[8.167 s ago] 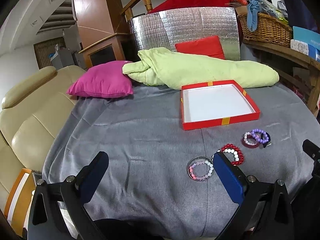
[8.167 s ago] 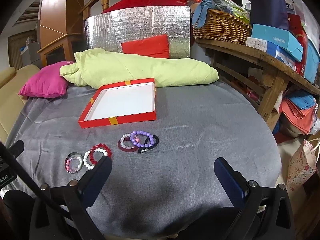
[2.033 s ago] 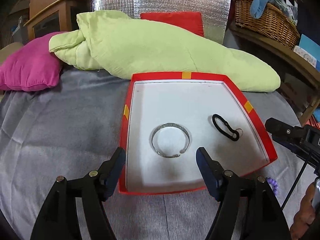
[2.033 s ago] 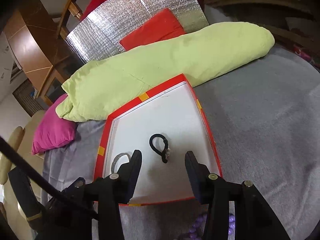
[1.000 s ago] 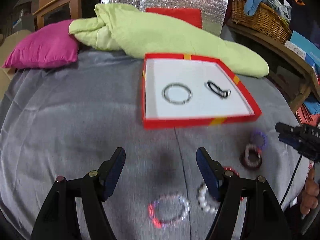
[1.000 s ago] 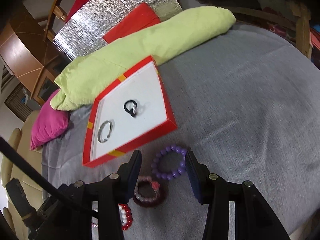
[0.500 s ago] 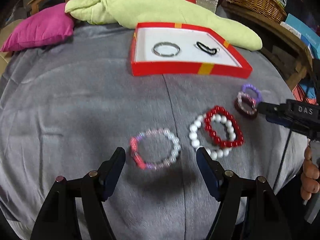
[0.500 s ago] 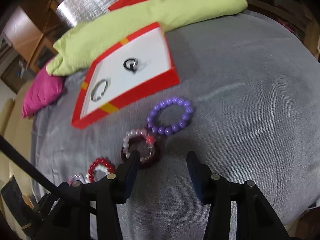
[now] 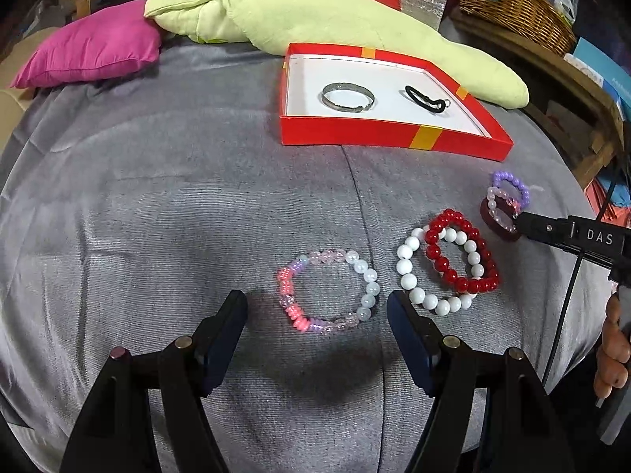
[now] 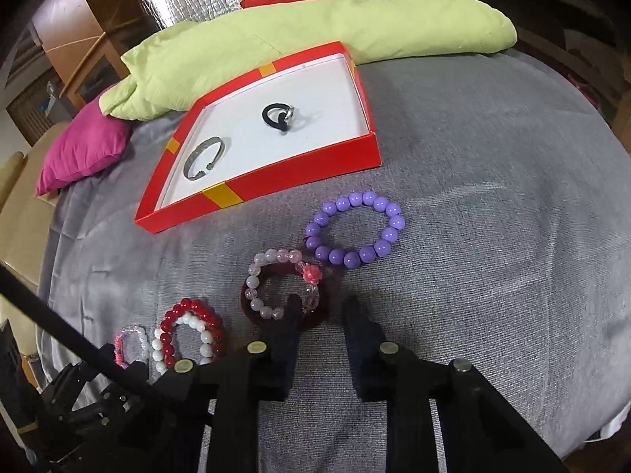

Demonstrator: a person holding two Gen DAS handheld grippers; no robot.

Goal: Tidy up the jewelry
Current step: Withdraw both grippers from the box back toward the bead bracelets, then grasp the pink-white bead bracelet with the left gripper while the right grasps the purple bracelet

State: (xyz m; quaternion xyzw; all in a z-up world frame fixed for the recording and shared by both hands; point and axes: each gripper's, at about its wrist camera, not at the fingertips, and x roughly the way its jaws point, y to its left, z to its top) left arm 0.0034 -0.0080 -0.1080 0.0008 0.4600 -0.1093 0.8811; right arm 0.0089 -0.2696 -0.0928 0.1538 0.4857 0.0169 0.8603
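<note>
Left gripper (image 9: 317, 303) is spread wide, nothing between its blue pads, hovering low over the grey cloth-covered surface (image 9: 157, 216). Right in front of that gap lies the pastel bead bracelet (image 9: 329, 291), pink, lilac and milky white, flat on the cloth. Just to its right, the white bead bracelet (image 9: 418, 276) and the red bead bracelet (image 9: 461, 256) overlap, red lying across white.

Over to the right gripper (image 10: 321, 307), parted to a narrow gap and holding nothing. Its left finger (image 10: 290, 315) sits over the near edge of the dark maroon bangle (image 10: 256, 309), and whether it touches I cannot tell. The pale pink bead bracelet (image 10: 282, 282) with its rose charm rests on top of that bangle. Just beyond, touching that pair or very nearly so, is the purple bead bracelet (image 10: 355, 228), lying open and round on the cloth.

Further out, the red box lid (image 9: 394, 136) with yellow tape marks holds two pieces on its white floor: the silver cuff bangle (image 9: 347, 96) on the left, the black hair tie (image 9: 426, 98) with a small metal ring on the right, well apart. Behind the box sprawls the lime green quilt (image 9: 315, 12), with the magenta pillow (image 9: 90, 47) off to the left and a wicker basket (image 9: 516, 12) on the wooden shelf at right.
</note>
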